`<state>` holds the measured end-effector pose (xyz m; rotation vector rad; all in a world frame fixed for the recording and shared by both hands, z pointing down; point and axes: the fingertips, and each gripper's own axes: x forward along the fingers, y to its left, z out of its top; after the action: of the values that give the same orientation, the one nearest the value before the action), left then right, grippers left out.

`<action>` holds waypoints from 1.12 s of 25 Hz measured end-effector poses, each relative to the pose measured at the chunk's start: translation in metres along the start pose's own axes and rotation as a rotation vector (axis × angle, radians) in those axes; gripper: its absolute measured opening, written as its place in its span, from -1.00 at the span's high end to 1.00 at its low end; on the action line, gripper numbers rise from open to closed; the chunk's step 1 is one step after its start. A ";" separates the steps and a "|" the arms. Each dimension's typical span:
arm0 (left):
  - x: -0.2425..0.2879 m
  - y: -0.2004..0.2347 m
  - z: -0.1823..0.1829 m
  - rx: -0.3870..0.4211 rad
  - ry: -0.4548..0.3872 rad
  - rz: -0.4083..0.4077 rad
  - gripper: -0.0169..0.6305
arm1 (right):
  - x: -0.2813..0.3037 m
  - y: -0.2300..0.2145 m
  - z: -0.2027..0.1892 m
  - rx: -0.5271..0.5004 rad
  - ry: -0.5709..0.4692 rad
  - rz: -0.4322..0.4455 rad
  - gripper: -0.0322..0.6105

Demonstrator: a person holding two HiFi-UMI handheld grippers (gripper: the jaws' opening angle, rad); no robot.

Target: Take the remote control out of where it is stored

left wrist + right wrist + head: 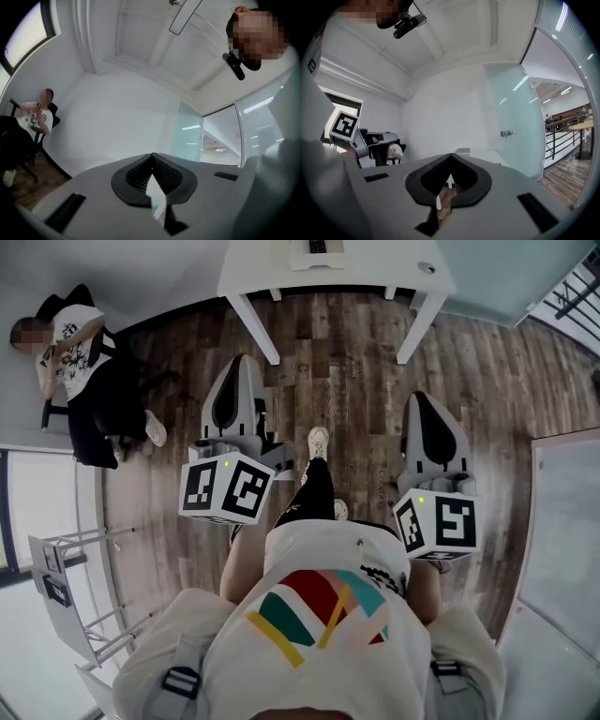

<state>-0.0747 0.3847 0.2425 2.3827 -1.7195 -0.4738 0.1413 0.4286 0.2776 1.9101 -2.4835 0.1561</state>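
Note:
A white table (262,273) stands at the far side of the wooden floor. On it sits a white holder with a dark oblong thing (317,247) in it, too small to tell whether it is the remote control. I hold both grippers in front of my body, well short of the table. My left gripper (246,360) is shut, its tips touching with nothing between them (152,154). My right gripper (419,397) is shut and empty too (451,155). Both gripper views look up at walls and ceiling and show no remote.
A person (75,362) sits on a chair at the left wall. A metal rack (66,577) stands at the lower left. A white panel (562,521) lines the right side. A small round object (427,268) lies on the table's right end.

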 end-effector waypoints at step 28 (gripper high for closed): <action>0.251 0.143 0.025 0.103 0.003 -0.065 0.92 | 0.299 0.012 0.038 -0.006 0.017 -0.020 0.90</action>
<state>-0.1391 0.1030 0.2241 2.5156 -1.7100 -0.3994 0.0545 0.1405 0.2579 1.9228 -2.4505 0.1641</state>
